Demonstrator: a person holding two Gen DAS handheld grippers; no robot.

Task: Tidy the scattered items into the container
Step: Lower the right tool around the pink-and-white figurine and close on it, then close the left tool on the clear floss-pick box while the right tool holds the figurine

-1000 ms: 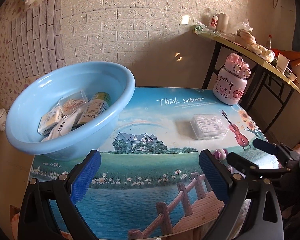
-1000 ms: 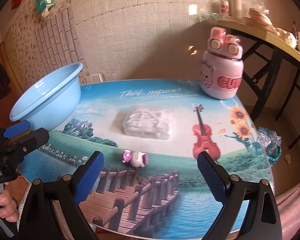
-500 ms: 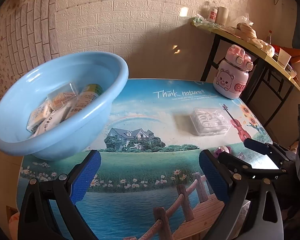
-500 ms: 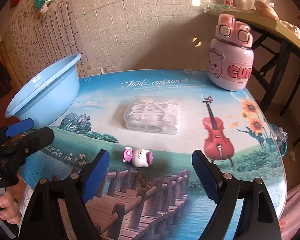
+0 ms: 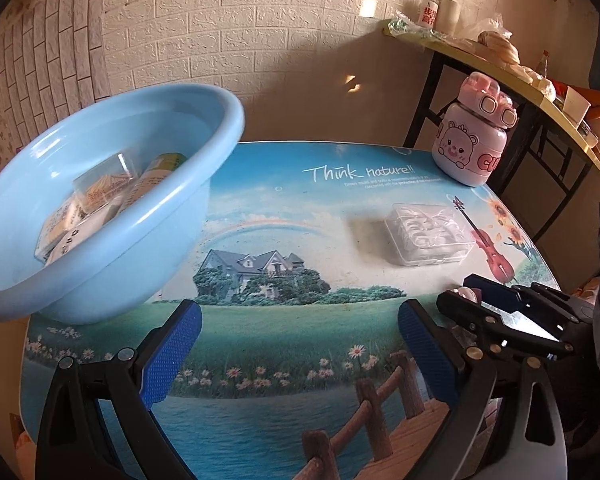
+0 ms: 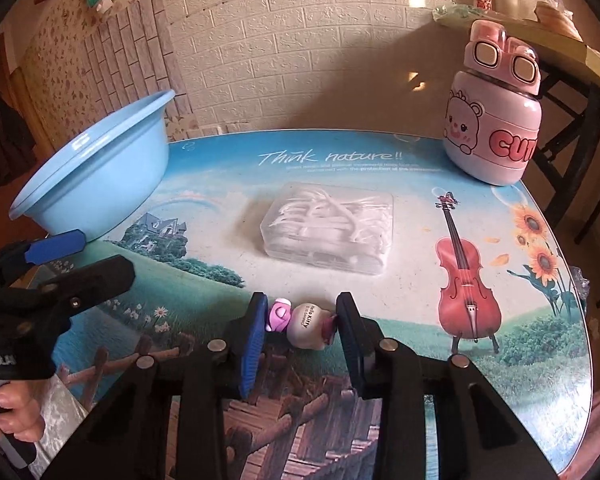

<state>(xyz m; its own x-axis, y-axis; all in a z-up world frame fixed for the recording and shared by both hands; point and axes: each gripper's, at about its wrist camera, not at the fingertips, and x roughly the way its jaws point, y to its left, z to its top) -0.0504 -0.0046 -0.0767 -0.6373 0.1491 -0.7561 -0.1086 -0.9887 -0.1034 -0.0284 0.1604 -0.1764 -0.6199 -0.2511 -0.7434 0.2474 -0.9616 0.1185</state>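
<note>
The right gripper (image 6: 300,326) is reaching low over the picture-printed tabletop (image 6: 220,184), its blue-padded fingers (image 6: 252,344) touching both sides of a small pink-and-white Hello Kitty figurine (image 6: 302,326) lying on its side near the front edge. Half a second earlier those fingers were standing wide apart, short of the toy. The left gripper (image 5: 296,344) is hovering wide open and empty beside the light-blue plastic basin (image 5: 100,216), which is holding several packets. A clear plastic box of white floss picks (image 6: 328,232) is sitting mid-table, a pink bear-print bottle (image 6: 496,112) behind it.
</note>
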